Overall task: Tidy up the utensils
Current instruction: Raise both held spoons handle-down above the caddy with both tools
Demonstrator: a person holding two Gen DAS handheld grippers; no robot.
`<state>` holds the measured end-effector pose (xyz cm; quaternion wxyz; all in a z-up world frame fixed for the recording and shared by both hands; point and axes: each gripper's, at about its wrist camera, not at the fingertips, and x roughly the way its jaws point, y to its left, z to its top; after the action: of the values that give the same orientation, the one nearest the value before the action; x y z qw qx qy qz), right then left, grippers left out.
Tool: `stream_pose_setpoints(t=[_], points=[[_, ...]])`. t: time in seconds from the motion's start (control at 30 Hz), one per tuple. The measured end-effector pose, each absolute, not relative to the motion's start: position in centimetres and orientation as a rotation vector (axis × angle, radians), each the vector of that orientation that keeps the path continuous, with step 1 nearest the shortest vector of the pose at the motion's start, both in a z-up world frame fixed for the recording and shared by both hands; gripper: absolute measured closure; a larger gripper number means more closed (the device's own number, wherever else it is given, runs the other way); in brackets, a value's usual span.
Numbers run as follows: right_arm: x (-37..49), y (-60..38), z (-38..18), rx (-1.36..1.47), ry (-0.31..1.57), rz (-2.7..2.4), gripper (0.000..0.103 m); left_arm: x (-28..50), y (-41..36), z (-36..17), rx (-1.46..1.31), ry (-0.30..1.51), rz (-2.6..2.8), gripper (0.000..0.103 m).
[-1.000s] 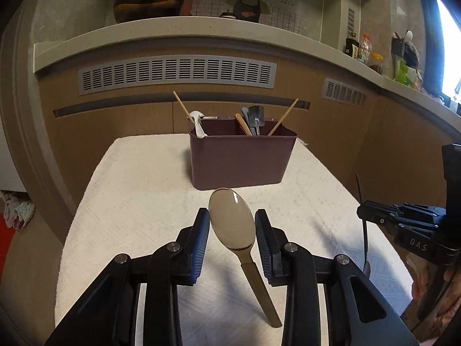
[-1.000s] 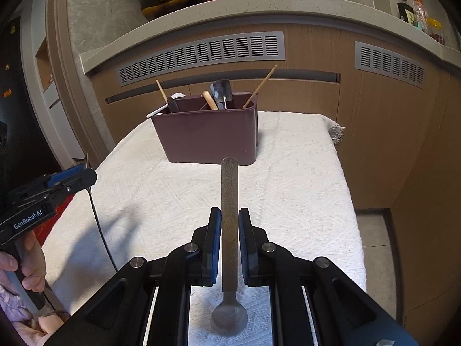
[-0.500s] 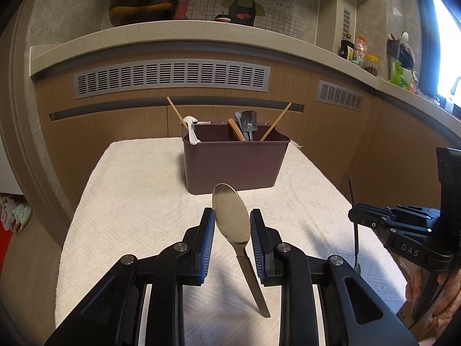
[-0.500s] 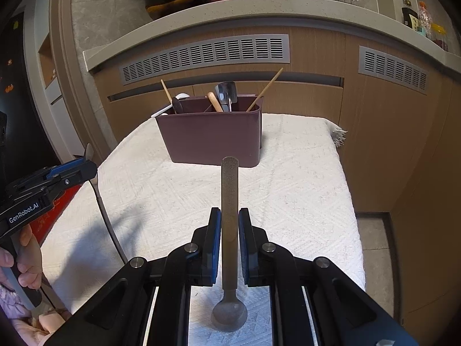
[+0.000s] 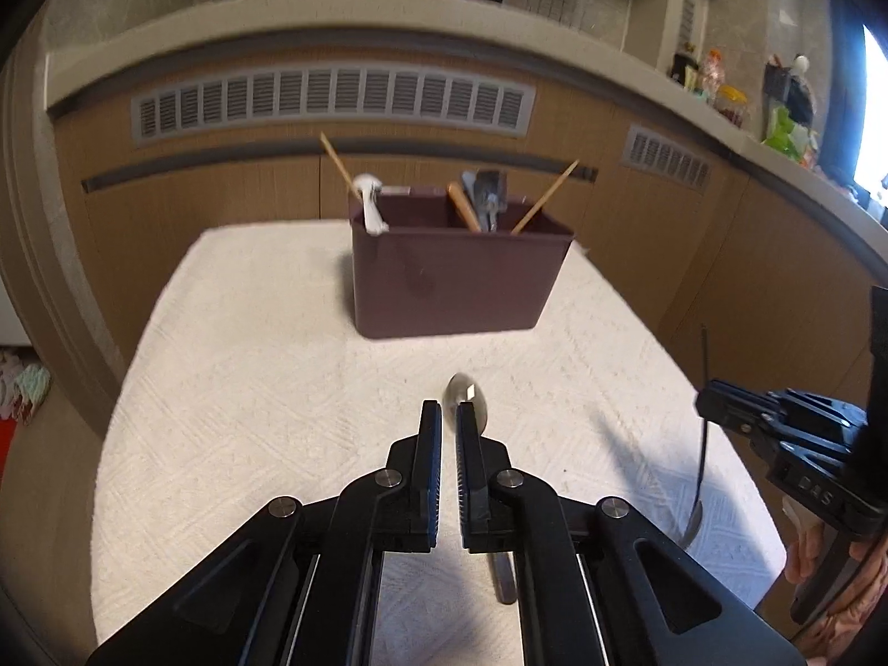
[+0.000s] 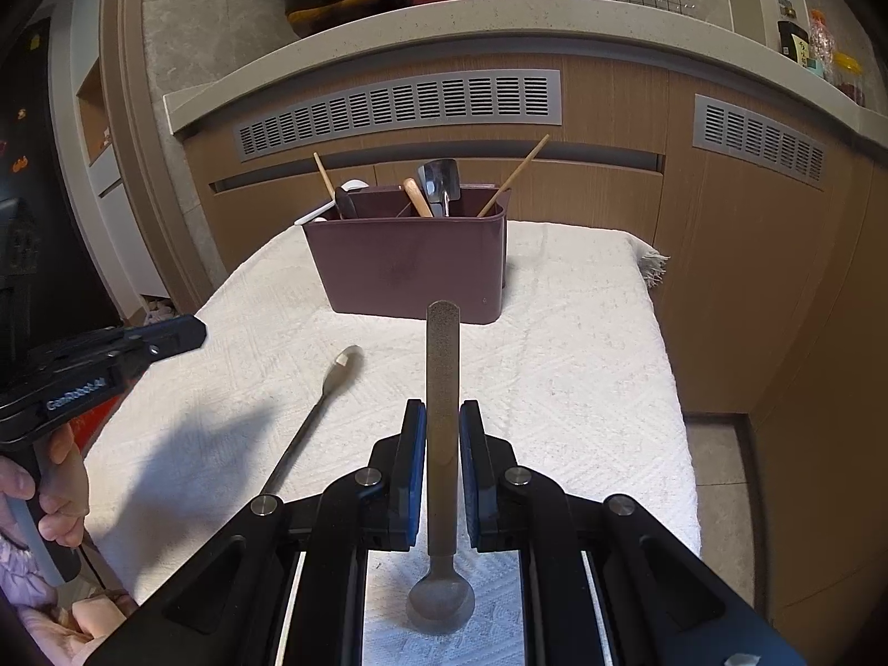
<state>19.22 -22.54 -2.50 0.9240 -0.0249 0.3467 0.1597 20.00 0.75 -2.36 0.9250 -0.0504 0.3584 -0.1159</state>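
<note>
From the left wrist view, the left tongs [image 5: 448, 416] have just been closing and now stand together with nothing between them. The metal spoon [image 5: 472, 405] is outside them, beside the right-hand finger, its bowl up by the fingertips and its handle running back under the tongs' frame to the white cloth [image 5: 250, 388] that covers the counter. Beyond it stands the maroon utensil box [image 5: 455, 277], with chopsticks, a white spoon and other handles sticking out of its compartments. At the right edge the right tongs [image 5: 707, 405] grip a thin dark handle that hangs down with its bowl at the bottom.

From the right wrist view, the right tongs [image 6: 442, 422] are clamped on the flat speckled handle of a second spoon [image 6: 442, 366], held handle-forward, with its round bowl back near the camera. The metal spoon [image 6: 327, 394] is out on the cloth [image 6: 583, 361] to the left, slanted, bowl toward the box [image 6: 410, 266]. The left tongs [image 6: 194, 330] hover above and left of it, apart from it, with a hand [image 6: 58, 477] on their grip.
</note>
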Motion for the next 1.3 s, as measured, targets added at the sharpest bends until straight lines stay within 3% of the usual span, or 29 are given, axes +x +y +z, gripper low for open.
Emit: stream_pose_setpoints(t=[0.1, 0.17, 0.23, 0.47, 0.5, 0.57, 0.73, 1.0, 1.3], points=[[19.3, -22.6, -2.5, -0.047, 0.713, 0.327, 0.092, 23.0, -0.3, -4.2, -0.119, 0.865, -0.246, 0.089], [19.3, -22.7, -2.6, -0.044, 0.711, 0.327, 0.092, 24.7, -1.5, -5.5, -0.112, 0.921, -0.245, 0.064], [19.3, -22.8, -2.6, -0.045, 0.711, 0.324, 0.092, 26.1, -3.1, -6.6, -0.067, 0.943, -0.207, 0.054], [19.2, -23.1, -2.5, -0.043, 0.7, 0.317, 0.092, 29.1, -6.4, -9.7, 0.041, 0.997, -0.137, 0.054], [19.2, -23.1, -2.5, -0.045, 0.699, 0.314, 0.092, 29.0, -6.5, -9.7, 0.05, 0.973, -0.13, 0.055], [19.3, -23.1, -2.6, -0.046, 0.7, 0.312, 0.092, 28.8, -6.5, -9.8, 0.054, 0.954, -0.132, 0.069], [19.4, -23.0, -2.5, -0.044, 0.694, 0.316, 0.092, 26.2, -5.1, -8.1, -0.003, 0.867, -0.176, 0.069], [19.4, -23.0, 0.1, 0.006, 0.612, 0.359, 0.092, 20.2, -1.3, 1.8, -0.106, 0.52, -0.25, 0.069], [24.7, -19.8, 13.1, -0.135, 0.286, 0.376, 0.092, 24.9, 0.3, 16.1, -0.092, 0.148, -0.314, 0.069]])
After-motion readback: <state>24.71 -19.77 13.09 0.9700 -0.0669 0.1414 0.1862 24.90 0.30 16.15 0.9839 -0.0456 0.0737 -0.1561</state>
